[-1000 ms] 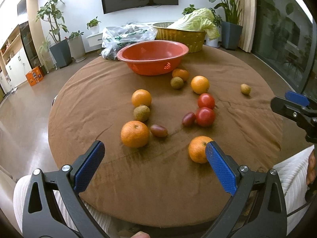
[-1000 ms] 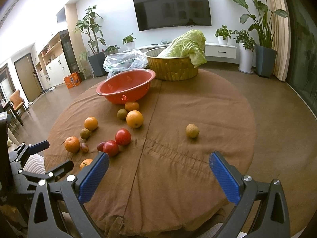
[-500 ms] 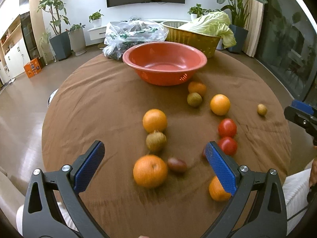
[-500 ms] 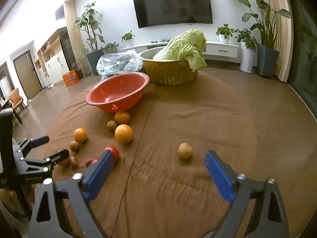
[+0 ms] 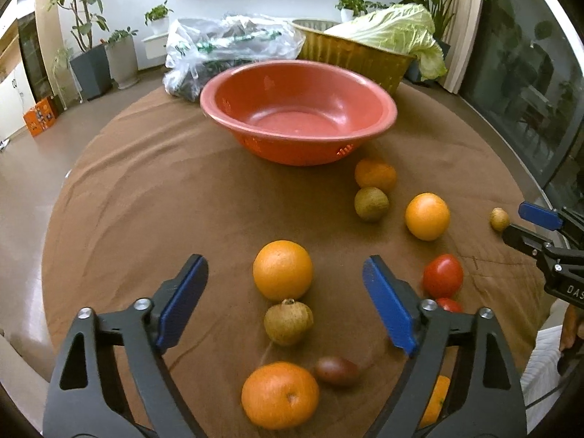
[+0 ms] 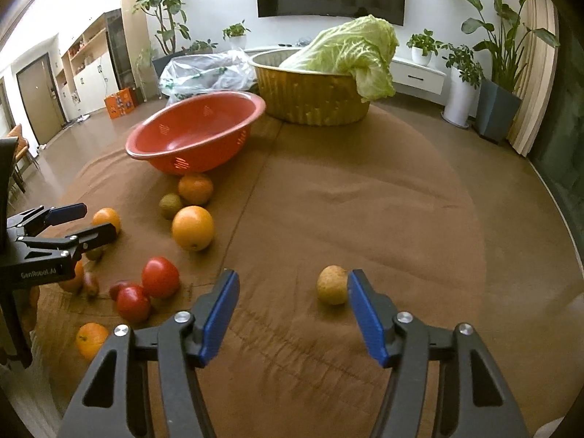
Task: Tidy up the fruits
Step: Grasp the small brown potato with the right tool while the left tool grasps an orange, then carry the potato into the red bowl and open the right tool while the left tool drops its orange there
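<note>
the left gripper (image 5: 284, 288) has its blue-padded jaws wide apart; a round orange fruit (image 5: 283, 269) lies between the tips, and a small brownish-green fruit (image 5: 288, 322) sits just behind it, deeper between the jaws. the right gripper (image 6: 294, 301) is also spread, with a small yellowish round fruit (image 6: 331, 284) just beside its right finger. the empty red plastic colander bowl (image 5: 297, 124) stands well ahead of the left jaws, on the brown tablecloth (image 6: 365, 200).

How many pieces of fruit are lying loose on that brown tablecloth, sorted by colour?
Orange fruits: 5 (one is half hidden behind the left tool)
Red tomatoes: 2
Small dark red oval fruits: 2
Brownish or tan round fruits: 3
Total: 12
</note>
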{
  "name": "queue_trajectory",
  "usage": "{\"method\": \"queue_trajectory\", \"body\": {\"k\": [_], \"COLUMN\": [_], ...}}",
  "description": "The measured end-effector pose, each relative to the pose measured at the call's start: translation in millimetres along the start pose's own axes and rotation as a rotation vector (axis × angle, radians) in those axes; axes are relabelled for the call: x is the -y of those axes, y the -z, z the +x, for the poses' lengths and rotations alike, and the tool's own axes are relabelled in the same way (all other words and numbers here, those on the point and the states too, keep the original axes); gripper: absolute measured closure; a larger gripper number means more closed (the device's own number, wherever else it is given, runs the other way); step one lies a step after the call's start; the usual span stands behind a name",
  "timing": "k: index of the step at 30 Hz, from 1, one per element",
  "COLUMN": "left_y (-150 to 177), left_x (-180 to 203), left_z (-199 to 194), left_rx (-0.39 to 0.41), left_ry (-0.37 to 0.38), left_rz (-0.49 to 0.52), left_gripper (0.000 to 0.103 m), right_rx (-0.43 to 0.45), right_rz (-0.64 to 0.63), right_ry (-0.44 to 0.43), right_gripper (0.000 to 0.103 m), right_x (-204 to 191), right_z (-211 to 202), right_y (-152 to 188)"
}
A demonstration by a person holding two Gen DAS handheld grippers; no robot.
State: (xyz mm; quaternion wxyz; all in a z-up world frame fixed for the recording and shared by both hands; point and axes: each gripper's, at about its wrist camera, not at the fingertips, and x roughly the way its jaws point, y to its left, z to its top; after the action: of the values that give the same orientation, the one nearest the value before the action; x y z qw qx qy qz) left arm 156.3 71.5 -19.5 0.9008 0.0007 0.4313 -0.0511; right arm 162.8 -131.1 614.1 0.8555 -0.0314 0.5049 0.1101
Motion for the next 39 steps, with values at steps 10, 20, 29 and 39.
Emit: {"method": "queue_trajectory", "body": {"k": [10, 20, 29, 39], "left_y": [-3, -3, -4, -6], "left_x": [-5, -10, -12, -26], "left_z": [24, 24, 24, 23], "left_rx": [-0.061, -0.066, -0.069, -0.077], "left_ry": [0.041, 0.086, 0.101, 0.182], "left_rz": [0.006, -0.009, -0.023, -0.1], "left_gripper": [0.057, 0.07, 0.07, 0.071], "right_rx": [-0.048, -0.073, -0.115, -0.103], "right_rz": [0.017, 0.039, 0.075, 0.16], "right_ry": [0.01, 0.035, 0.059, -0.03], "right_gripper": [0.038, 0.049, 0.076, 0.076], "right_x": [5, 15, 29, 40], "right_z": [16, 23, 33, 29], "right_y": [-1, -1, -1, 1]}}
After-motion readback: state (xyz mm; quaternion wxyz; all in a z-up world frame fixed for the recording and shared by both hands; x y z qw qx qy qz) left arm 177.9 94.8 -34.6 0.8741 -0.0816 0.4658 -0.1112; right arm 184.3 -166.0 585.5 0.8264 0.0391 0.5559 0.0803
